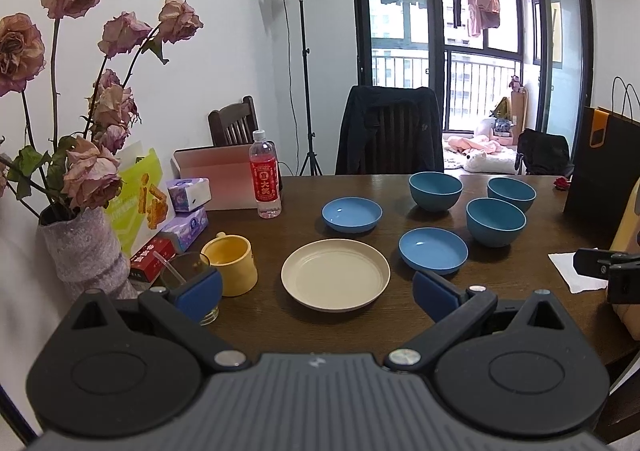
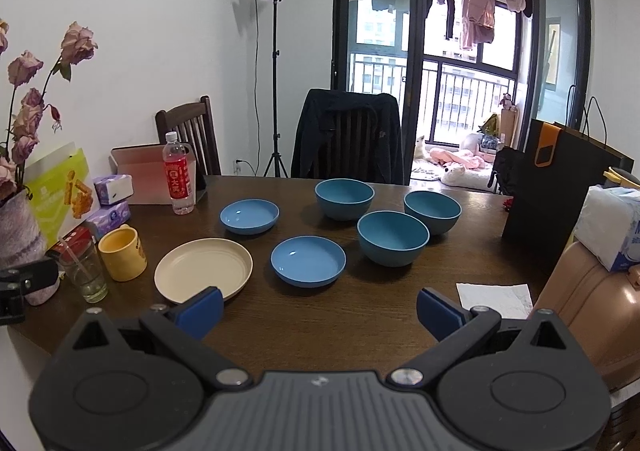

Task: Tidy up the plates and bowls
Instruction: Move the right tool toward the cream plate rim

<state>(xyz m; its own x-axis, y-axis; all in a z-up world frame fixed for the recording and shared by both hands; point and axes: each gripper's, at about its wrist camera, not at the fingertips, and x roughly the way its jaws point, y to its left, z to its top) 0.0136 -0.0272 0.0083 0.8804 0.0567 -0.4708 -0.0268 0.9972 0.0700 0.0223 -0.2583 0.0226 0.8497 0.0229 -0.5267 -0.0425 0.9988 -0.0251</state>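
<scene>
A cream plate (image 1: 335, 273) (image 2: 203, 269) lies on the dark wooden table (image 1: 360, 327), nearest me. Two shallow blue dishes sit behind and right of it, one near (image 1: 433, 250) (image 2: 308, 261) and one far (image 1: 352, 214) (image 2: 249, 216). Three deep blue bowls stand further right: far (image 1: 435, 191) (image 2: 344, 198), right (image 1: 511, 193) (image 2: 432, 211) and near (image 1: 495, 221) (image 2: 393, 237). My left gripper (image 1: 318, 293) is open and empty just in front of the cream plate. My right gripper (image 2: 320, 311) is open and empty in front of the near blue dish.
A yellow mug (image 1: 233, 263), a glass with a straw (image 1: 188, 279), a red-labelled bottle (image 1: 265, 181), tissue packs, boxes and a vase of dried roses (image 1: 80, 247) crowd the table's left. A black paper bag (image 2: 552, 203), a white napkin (image 2: 494, 299) and a tan case (image 2: 592, 311) are right.
</scene>
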